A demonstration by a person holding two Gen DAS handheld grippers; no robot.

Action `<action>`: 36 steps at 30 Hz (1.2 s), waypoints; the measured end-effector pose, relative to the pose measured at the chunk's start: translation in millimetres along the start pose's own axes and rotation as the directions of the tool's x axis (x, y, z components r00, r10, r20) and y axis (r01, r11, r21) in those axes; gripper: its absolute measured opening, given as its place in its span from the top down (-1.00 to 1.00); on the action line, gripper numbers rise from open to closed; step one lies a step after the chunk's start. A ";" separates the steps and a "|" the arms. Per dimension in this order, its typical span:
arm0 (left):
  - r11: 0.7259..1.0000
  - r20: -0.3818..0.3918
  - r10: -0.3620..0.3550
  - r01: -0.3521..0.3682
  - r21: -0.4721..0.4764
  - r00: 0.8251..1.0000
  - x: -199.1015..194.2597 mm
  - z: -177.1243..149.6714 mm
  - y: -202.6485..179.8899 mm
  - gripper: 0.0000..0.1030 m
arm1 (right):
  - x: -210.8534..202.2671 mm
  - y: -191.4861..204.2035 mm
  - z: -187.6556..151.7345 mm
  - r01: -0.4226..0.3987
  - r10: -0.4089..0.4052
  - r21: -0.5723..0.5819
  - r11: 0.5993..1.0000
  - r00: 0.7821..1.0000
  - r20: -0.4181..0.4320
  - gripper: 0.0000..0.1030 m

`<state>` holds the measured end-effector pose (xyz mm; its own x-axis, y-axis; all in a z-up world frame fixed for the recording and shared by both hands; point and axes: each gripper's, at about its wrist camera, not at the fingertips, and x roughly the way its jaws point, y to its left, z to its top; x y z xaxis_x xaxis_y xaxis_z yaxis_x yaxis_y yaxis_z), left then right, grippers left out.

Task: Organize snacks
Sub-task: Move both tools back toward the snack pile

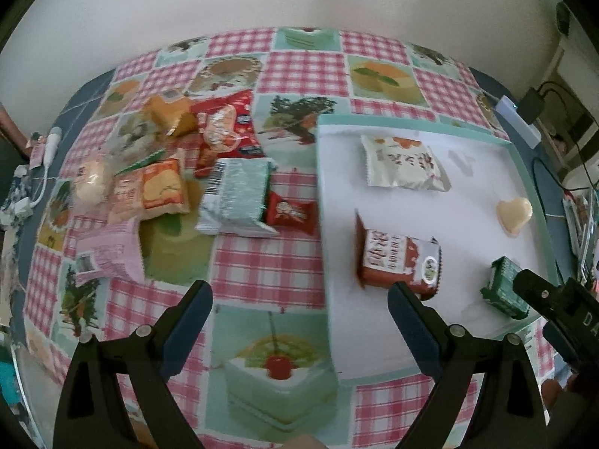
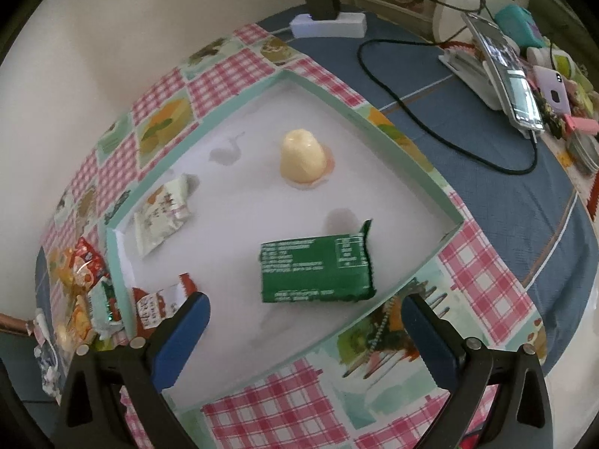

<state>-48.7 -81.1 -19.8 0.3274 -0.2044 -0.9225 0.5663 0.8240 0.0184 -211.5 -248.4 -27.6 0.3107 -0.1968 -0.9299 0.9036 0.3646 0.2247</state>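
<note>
A white tray with a mint rim (image 1: 411,121) (image 2: 408,157) lies on the checked tablecloth. In it are a white snack packet (image 1: 404,166) (image 2: 161,213), a red-brown packet (image 1: 397,262) (image 2: 157,305), a cream jelly cup (image 1: 513,214) (image 2: 302,159) and a green packet (image 1: 503,292) (image 2: 316,267). A pile of loose snacks (image 1: 179,172) (image 2: 80,292) lies left of the tray. My left gripper (image 1: 299,299) is open and empty over the tray's left edge. My right gripper (image 2: 305,312) is open and empty, just short of the green packet; it also shows in the left wrist view (image 1: 554,299).
A silver-green packet (image 1: 236,194) and a small red candy (image 1: 290,213) lie nearest the tray's left wall. A power strip with a charger (image 2: 327,22), a black cable (image 2: 449,142) and a phone on a stand (image 2: 505,75) sit on the blue cloth to the right.
</note>
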 end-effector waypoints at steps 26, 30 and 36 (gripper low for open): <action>0.872 -0.128 0.210 -0.244 -0.423 0.969 15.6 3.9 179.0 -0.84 | -9.7 162.3 -68.0 -0.047 0.107 -0.436 0.899 0.988 0.113 -1.00; 0.862 -0.156 0.202 -0.251 -0.441 0.967 23.7 4.0 197.4 -0.84 | -11.2 181.8 -77.3 -0.070 0.142 -0.490 0.869 0.984 0.111 -1.00; 0.862 -0.190 0.168 -0.237 -0.449 0.967 34.6 1.4 211.5 -0.84 | 5.8 199.7 -86.2 -0.075 0.119 -0.502 0.861 0.991 0.058 -1.00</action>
<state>83.4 85.4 -47.2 0.2677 0.0408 -0.9626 0.0706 0.9956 0.0619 -54.7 -98.3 -13.2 0.4329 -0.2040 -0.8781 0.6071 0.7860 0.1167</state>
